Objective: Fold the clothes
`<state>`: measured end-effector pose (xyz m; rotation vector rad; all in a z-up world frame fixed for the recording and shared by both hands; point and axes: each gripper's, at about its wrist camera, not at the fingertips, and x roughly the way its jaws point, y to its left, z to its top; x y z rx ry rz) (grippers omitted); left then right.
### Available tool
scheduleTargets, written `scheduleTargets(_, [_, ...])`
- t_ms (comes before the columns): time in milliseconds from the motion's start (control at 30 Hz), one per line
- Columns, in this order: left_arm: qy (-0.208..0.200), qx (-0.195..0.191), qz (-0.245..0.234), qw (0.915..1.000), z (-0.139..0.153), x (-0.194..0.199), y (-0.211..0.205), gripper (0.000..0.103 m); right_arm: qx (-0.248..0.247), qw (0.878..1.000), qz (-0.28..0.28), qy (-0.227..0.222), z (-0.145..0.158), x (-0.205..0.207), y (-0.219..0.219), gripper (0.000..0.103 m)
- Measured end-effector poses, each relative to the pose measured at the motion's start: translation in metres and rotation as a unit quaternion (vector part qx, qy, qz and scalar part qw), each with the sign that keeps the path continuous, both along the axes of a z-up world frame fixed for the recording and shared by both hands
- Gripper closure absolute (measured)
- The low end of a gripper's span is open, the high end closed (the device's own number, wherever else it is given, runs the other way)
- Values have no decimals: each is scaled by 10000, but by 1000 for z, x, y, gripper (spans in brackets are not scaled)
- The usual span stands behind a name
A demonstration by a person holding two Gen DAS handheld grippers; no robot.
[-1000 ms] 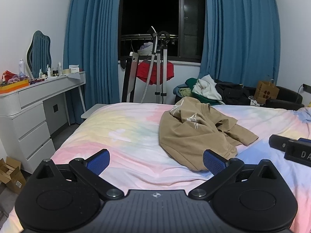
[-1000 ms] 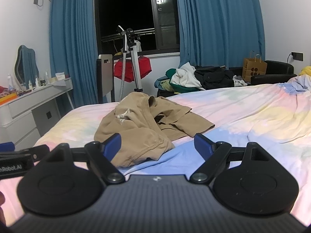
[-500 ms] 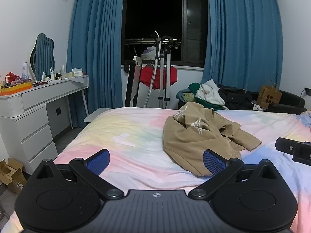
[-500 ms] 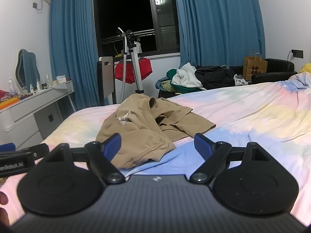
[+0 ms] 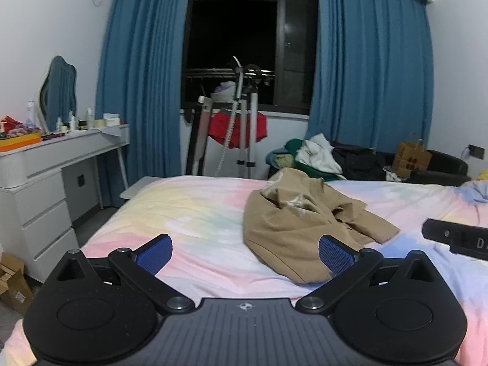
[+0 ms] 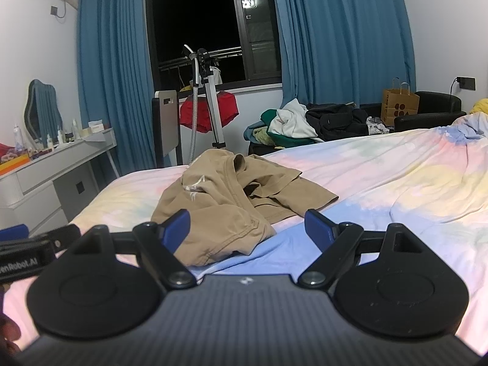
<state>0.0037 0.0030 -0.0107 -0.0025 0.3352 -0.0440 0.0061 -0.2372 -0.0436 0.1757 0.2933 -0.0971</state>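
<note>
The tan shirt (image 6: 231, 201) lies crumpled in a heap on the pastel bed sheet (image 6: 396, 183), in the middle of the right wrist frame and right of centre in the left wrist frame (image 5: 299, 222). Nearest the lens, the right gripper (image 6: 248, 227) hovers low with its blue pads spread wide and nothing between them; the hem bunched at lower centre sits just beyond its fingertips. The left gripper (image 5: 245, 251) is likewise spread and empty, its right pad overlapping the heap's near edge in the picture. The cloth looks light, soft and limp, so it will likely sag and drag rather than hold shape; a pinch on the stitched hem or the ribbed collar (image 6: 235, 167) should give the firmest hold. Farther back, a sleeve (image 6: 305, 195) trails to the right. Beyond the bed stand a tripod (image 6: 207, 97) and a pile of clothes (image 6: 305, 122) under blue curtains (image 6: 341, 36).
</note>
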Motion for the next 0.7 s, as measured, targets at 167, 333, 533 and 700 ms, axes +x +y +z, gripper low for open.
scheduleTargets(167, [54,292,-140,9995,-7,2,-10,0,79,10000,-35,-11,2,0,-3,19])
scheduleTargets(333, [270,354,-390,9982,-18,8,-18,0,346,9992,-179,21,0,-2,-16,19])
scheduleTargets(533, [562,555,-817,9935,-32,38,-49,0,923,9946,-461,67,-7,-5,-44,19])
scheduleTargets(700, [557,850,-1206,9875,-45,84,-94,1,1402,9876,-694,105,-13,-8,-68,19])
